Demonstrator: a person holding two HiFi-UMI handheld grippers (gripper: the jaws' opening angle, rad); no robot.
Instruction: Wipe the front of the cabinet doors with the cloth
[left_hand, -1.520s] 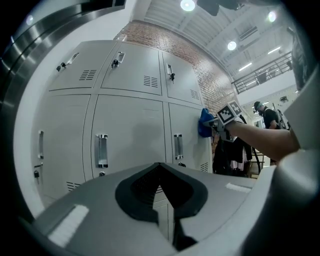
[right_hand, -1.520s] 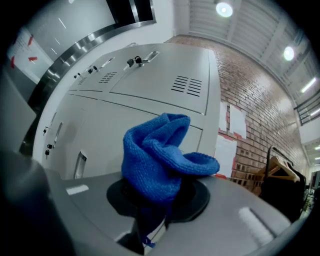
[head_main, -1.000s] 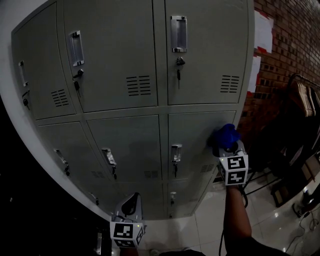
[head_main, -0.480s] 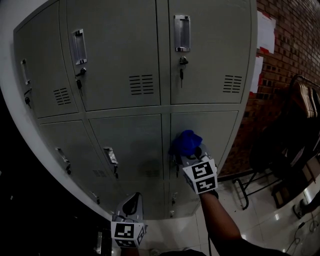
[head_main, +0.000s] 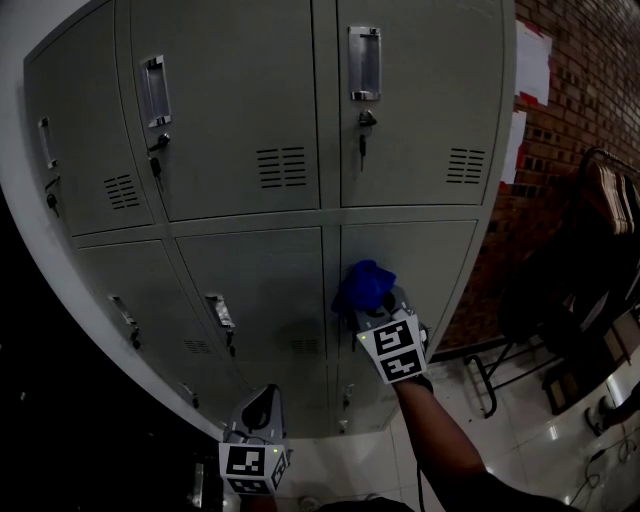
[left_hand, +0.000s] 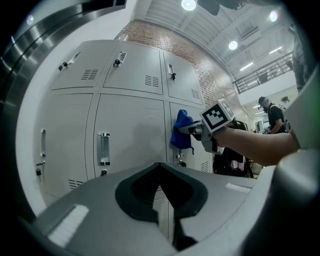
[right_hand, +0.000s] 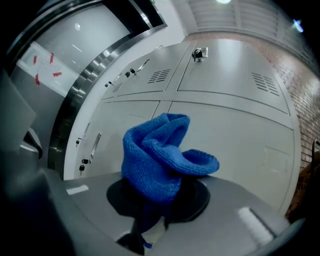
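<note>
Count: one grey locker cabinet (head_main: 230, 60), its doors in three columns and three rows in your head view; one blue knitted cloth (right_hand: 160, 160); two grippers.

Your right gripper (head_main: 378, 305) has its jaws clamped on the lower end of the cloth, and the rest bunches up out of them. The cloth's long axis runs along the jaws. Its free end points at the cabinet, with one folded lobe leaning right in the right gripper view. The cloth sits against the middle-row right-hand door (head_main: 435, 255), close to that door's left edge.

Your left gripper (head_main: 262, 405) hangs low in front of the bottom row, apart from the doors. Its jaws are closed together with nothing between them.
</note>
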